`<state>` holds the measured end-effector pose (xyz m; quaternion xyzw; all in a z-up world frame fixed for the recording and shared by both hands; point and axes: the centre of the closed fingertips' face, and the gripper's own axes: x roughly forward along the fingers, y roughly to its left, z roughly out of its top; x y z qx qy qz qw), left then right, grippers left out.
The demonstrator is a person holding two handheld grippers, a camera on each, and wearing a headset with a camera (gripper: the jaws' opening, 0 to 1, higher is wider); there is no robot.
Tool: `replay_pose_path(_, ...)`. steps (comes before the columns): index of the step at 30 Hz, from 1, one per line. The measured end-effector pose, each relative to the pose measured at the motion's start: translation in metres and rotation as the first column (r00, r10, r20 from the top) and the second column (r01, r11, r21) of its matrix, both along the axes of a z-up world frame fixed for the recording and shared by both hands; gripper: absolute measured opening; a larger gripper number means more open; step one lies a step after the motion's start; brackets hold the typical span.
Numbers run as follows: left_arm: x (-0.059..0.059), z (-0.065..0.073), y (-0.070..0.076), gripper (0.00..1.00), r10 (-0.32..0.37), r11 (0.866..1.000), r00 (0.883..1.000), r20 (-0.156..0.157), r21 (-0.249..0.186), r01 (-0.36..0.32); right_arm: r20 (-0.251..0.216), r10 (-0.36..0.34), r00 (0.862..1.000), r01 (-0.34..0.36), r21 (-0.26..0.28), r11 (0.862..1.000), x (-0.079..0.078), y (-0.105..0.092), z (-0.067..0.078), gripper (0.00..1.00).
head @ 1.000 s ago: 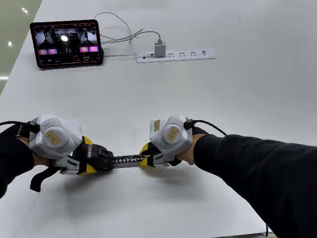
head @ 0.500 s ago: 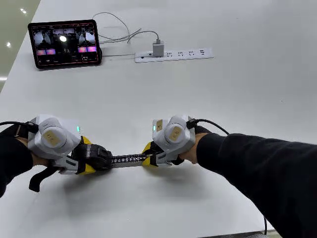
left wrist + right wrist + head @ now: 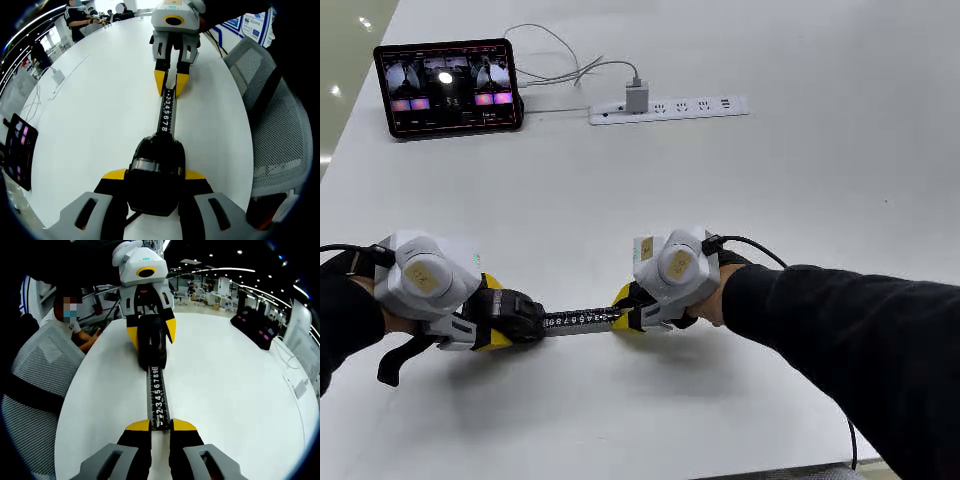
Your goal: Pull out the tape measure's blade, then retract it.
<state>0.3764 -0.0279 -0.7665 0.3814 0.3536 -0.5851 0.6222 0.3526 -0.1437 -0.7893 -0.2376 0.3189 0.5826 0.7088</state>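
The black tape measure case (image 3: 512, 314) lies on the white table, and my left gripper (image 3: 498, 318) is shut on it; in the left gripper view the case (image 3: 156, 170) sits between the yellow-tipped fingers. A short length of dark numbered blade (image 3: 582, 319) runs from the case toward my right gripper (image 3: 623, 317). That gripper is shut on the blade's end, as the right gripper view shows with the blade (image 3: 157, 395) running out from its fingertips to the case (image 3: 151, 345).
At the table's far left stands a tablet (image 3: 448, 85) with a lit screen. A white power strip (image 3: 670, 107) with a charger and cables lies behind the middle. A grey mesh chair (image 3: 272, 125) stands beside the table edge.
The right gripper has moved a little to the right, away from the case, and slightly more of the blade shows. The left gripper and case stay put.
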Motion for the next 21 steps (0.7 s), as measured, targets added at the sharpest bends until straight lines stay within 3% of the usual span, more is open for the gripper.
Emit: replay_pose_path(21,-0.001,0.000,0.000,0.33,0.005,1.000,1.000,0.003,0.001,-0.005,-0.009,-0.008,1.000,0.008,-0.009,1.000,0.000,-0.014,-0.001,0.08)
